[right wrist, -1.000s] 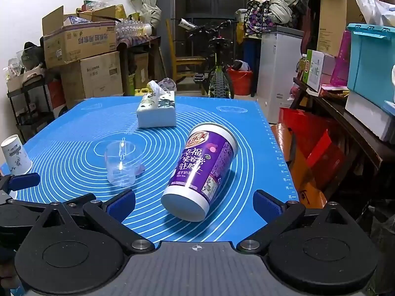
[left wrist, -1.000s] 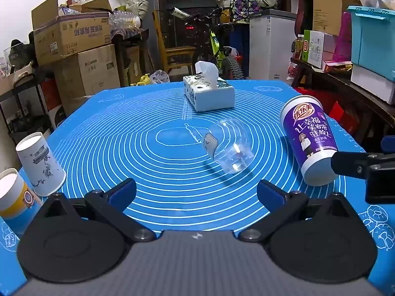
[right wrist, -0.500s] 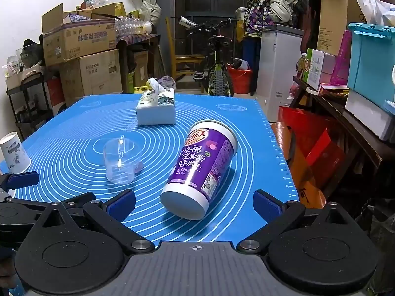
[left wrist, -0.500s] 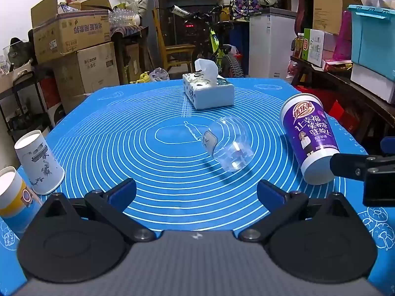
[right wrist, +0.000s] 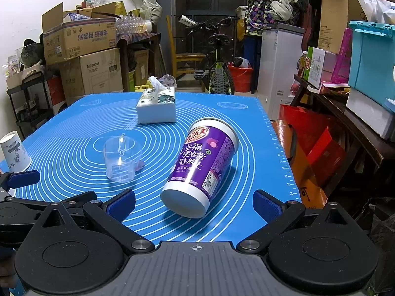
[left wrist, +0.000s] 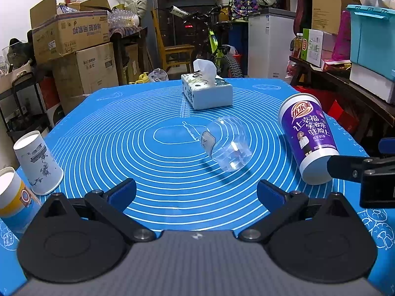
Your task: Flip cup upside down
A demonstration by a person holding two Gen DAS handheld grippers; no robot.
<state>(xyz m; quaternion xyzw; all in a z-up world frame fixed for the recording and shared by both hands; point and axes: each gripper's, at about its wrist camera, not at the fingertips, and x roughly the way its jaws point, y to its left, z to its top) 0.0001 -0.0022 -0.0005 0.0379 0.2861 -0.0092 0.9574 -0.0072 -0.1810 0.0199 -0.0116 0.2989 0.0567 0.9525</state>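
Note:
A purple cup (right wrist: 205, 165) lies on its side on the blue mat (right wrist: 74, 118), white base toward my right gripper; it also shows in the left wrist view (left wrist: 307, 135). A clear plastic cup (left wrist: 226, 144) lies on its side at the mat's middle, also in the right wrist view (right wrist: 121, 159). My left gripper (left wrist: 196, 192) is open and empty, short of the clear cup. My right gripper (right wrist: 193, 202) is open and empty, its jaws wide on either side of the purple cup's base without touching it.
A tissue box (left wrist: 206, 91) stands at the back of the mat. Two paper cups stand upright at the left edge, a white one (left wrist: 38, 160) and a yellow-banded one (left wrist: 11, 197). Cardboard boxes, a bicycle and shelves surround the table. The mat's right edge (right wrist: 281, 157) drops to the floor.
The right gripper has moved slightly forward toward the purple cup. The left gripper has barely moved. The cups have not moved.

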